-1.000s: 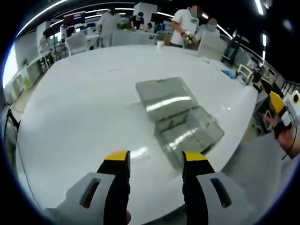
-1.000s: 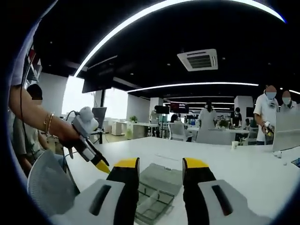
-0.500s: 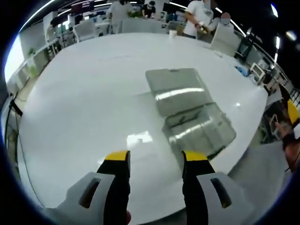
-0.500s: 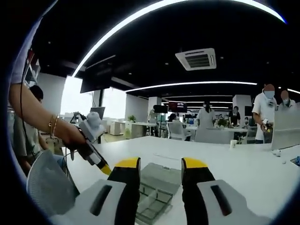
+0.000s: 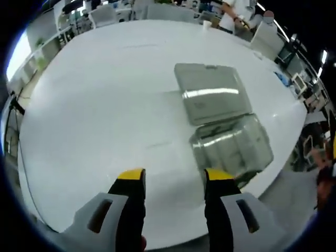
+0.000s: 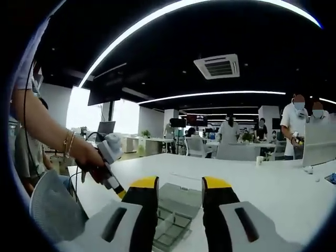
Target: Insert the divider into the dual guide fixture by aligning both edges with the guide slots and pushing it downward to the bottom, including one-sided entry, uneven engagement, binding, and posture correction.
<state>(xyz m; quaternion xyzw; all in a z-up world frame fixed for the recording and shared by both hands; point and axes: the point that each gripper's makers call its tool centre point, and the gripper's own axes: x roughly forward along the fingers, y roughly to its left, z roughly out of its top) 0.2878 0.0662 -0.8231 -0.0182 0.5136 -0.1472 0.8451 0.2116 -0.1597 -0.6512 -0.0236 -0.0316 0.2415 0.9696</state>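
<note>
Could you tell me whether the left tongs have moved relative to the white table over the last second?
Yes. In the right gripper view the left tongs have dipped toward the white table and edged nearer the clear box, which looks unmoved.

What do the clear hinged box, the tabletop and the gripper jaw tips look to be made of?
Clear hinged box: likely transparent plastic; the table shows through and glare streaks cross its open lid. White tabletop: smooth, glossy, probably laminate, since it mirrors ceiling lights. Left gripper jaw tips: yellow over black, matte, possibly rubber or plastic.
</note>
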